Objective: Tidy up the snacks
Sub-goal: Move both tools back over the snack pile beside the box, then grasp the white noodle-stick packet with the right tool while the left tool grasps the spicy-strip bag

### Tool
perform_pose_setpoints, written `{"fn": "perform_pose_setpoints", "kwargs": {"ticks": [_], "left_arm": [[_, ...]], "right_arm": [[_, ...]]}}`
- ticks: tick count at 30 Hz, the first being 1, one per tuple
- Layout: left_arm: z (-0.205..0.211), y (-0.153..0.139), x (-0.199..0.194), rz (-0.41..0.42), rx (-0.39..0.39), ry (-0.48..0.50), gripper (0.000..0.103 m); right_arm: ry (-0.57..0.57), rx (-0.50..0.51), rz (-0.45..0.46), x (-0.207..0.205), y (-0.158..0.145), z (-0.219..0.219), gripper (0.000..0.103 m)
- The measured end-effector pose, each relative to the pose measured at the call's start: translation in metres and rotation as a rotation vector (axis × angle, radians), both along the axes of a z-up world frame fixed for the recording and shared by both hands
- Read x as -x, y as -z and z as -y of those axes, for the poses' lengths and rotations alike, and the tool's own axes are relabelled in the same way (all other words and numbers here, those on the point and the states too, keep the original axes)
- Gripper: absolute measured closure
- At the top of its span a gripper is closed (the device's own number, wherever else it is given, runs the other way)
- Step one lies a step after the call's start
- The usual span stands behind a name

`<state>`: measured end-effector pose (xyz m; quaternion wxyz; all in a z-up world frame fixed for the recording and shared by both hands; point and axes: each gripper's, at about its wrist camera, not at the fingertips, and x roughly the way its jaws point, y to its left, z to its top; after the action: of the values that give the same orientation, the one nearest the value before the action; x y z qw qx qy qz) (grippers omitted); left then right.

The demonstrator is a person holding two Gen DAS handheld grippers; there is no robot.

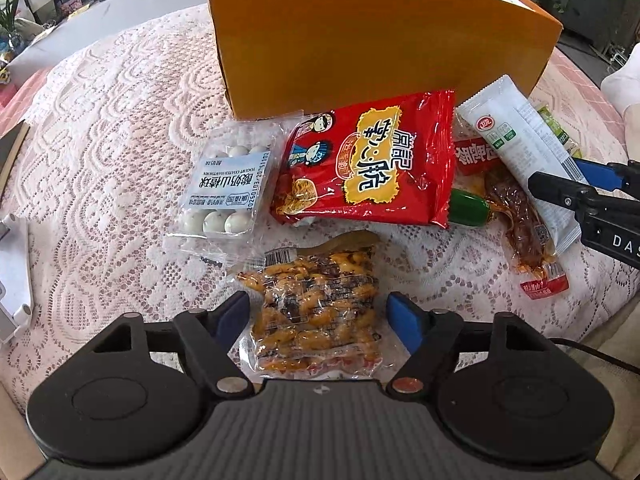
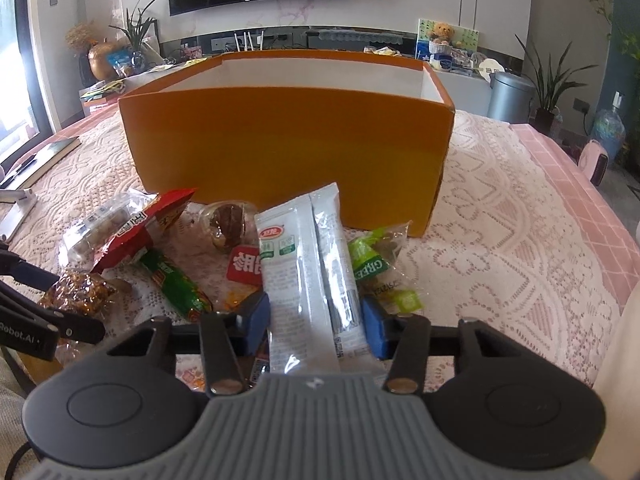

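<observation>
A heap of snacks lies on the lace-covered table (image 1: pixel 120 128) in front of an orange box (image 1: pixel 380 48), whose open top shows a white inside in the right wrist view. Nearest the left gripper (image 1: pixel 318 316) is a clear pack of yellow-brown snacks (image 1: pixel 320 308); it sits between the blue fingers (image 1: pixel 404 320), which stand wide apart on either side of it — no pad visibly presses the wrapper. Beyond it lie a clear tray of white balls (image 1: pixel 228 192) and, just beside that, a red crisp bag (image 1: pixel 372 160) reaching toward the box's near wall. The right gripper (image 2: pixel 316 320) has its jaws open around the lower end of a long white packet (image 2: pixel 308 276), with the pads close to its edges; whether they touch cannot be told. Beside this packet are a green-labelled bag (image 2: pixel 380 268) on the right, and on the left a red label (image 2: pixel 244 266) and a green sausage-shaped wrapper (image 2: pixel 176 288).
</observation>
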<state>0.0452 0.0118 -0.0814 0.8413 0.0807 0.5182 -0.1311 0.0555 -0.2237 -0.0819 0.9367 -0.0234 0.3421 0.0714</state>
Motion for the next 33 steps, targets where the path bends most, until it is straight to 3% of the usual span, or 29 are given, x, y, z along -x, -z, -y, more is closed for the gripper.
{"fn": "perform_pose_setpoints", "kwargs": {"ticks": [3, 4, 6, 18, 23, 26, 28, 33], "left_arm": [[0.001, -0.001, 0.003, 0.005, -0.002, -0.003, 0.020], [0.002, -0.001, 0.003, 0.005, -0.002, -0.007, 0.021], [0.003, -0.004, 0.004, 0.007, 0.002, -0.014, 0.024], [-0.003, -0.018, 0.009, 0.020, 0.081, -0.083, 0.026], [0.000, -0.022, 0.011, 0.024, 0.094, -0.092, 0.026], [0.001, -0.023, 0.013, 0.026, 0.090, -0.092, 0.026], [0.002, -0.022, 0.013, 0.025, 0.090, -0.091, 0.026], [0.004, -0.025, 0.014, 0.035, 0.101, -0.083, 0.026]], "right_arm": [[-0.006, 0.005, 0.007, 0.002, 0.000, -0.001, 0.060], [-0.009, 0.007, 0.011, 0.003, -0.001, -0.002, 0.073], [-0.002, 0.024, 0.039, 0.006, -0.004, -0.003, 0.083], [-0.046, 0.072, 0.099, 0.020, -0.015, -0.014, 0.096], [-0.087, 0.060, 0.109, 0.026, -0.020, -0.020, 0.096], [-0.084, 0.044, 0.099, 0.026, -0.019, -0.018, 0.089], [-0.082, 0.016, 0.093, 0.024, -0.019, -0.017, 0.079], [-0.046, -0.034, 0.034, 0.005, -0.010, -0.012, 0.077]]}}
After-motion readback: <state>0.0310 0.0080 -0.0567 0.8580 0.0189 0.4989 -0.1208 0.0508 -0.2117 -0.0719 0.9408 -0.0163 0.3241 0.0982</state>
